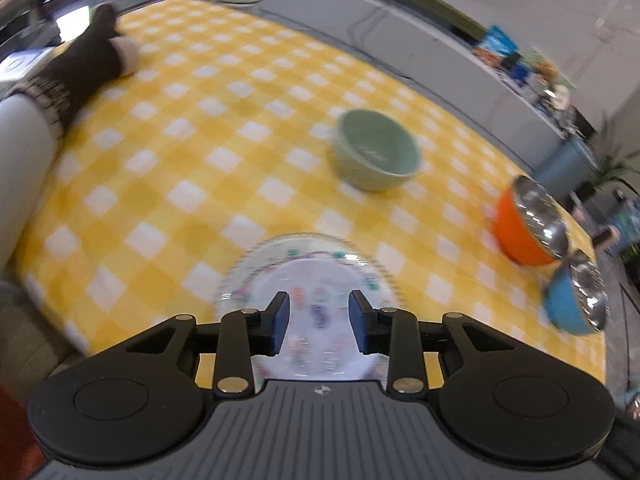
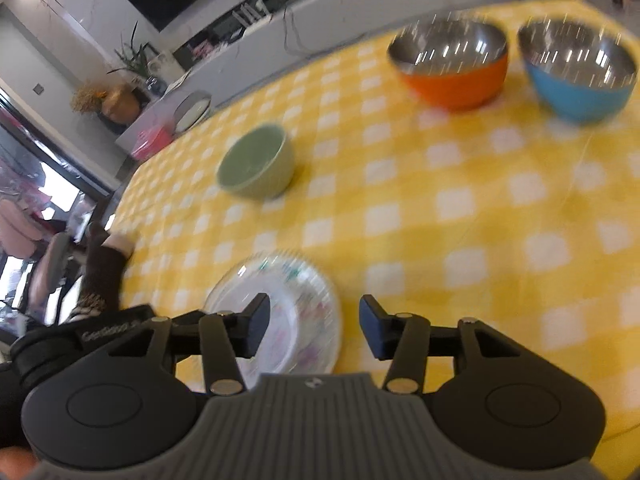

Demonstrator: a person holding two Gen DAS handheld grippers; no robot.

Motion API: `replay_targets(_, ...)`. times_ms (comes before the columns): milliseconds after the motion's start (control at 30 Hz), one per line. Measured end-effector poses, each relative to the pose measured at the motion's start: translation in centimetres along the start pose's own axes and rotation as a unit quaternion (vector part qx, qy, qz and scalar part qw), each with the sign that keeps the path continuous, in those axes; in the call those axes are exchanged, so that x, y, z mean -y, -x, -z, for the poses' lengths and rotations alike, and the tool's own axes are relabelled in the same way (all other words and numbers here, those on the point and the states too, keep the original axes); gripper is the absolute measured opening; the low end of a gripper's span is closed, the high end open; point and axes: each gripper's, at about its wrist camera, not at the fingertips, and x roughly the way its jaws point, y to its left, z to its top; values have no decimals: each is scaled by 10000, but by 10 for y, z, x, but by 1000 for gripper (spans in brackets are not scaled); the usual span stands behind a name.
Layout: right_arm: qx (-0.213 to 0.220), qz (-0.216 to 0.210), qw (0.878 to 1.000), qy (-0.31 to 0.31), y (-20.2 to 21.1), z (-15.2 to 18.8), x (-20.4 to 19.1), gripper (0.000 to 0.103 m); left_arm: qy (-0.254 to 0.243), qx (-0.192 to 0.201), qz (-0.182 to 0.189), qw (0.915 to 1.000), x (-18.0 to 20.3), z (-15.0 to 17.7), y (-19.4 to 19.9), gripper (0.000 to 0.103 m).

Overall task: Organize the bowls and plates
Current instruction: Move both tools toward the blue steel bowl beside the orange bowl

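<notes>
Grippers parted: we are holding left gripper [image 1: 319, 322] and right gripper [image 2: 314, 328], both released, above patterned plate [image 1: 308, 280] near green bowl [image 1: 378, 156].

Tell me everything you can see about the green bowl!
The green bowl is small, round and pale green all over, inside and out, and looks like smooth glazed pottery. It looks empty and stands upright, alone on the yellow-and-white checked tablecloth. Nothing else touches it. It sits apart from the patterned plate, and the orange bowl and blue bowl stand off to one side. The picture is blurry, so fine marks are unclear.
</notes>
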Motion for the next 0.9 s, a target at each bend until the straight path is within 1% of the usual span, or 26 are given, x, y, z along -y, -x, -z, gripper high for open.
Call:
replay_targets(67, 140, 107, 9998, 103, 7, -10, 5, 56, -197, 34, 149, 9997, 13, 0, 0, 37)
replay_targets(133, 252, 218, 9992, 209, 12, -19, 10, 57, -360, 31, 312, 9989, 26, -1, -1, 38)
replay_targets(300, 542, 423, 9973, 265, 26, -41, 28, 62, -842, 82, 718, 9938, 63, -1, -2, 38)
replay_targets(433, 804, 820, 9925, 412, 36, -57, 45, 62, -1073, 170, 1045, 9886, 90, -2, -3, 43)
replay_targets(533, 1056, 1225, 9856, 501, 41, -70, 60, 62, -1191, 216, 1217, 9852, 109, -2, -5, 43)
replay_targets(567, 1149, 1327, 9833, 471, 44, -74, 66, 62, -1216, 238, 1285, 9839, 114, -2, -5, 44)
replay_targets(633, 1300, 1468, 9800, 332, 49, -81, 81, 65, -1290, 277, 1467, 9803, 125, 0, -7, 49)
replay_targets(667, 1361, 1522, 9786, 262, 52, -86, 89, 67, -1340, 282, 1556, 9783, 132, 1, -9, 49)
replay_targets(800, 1580, 1896, 9691, -5, 56, -103, 118, 67, -1508, 272, 1735, 9728, 156, 3, -20, 49)
replay_targets(900, 1630, 2037, 9649, -315, 56, -114, 140, 67, -1599, 256, 1877, 9688, 173, 6, -31, 49)
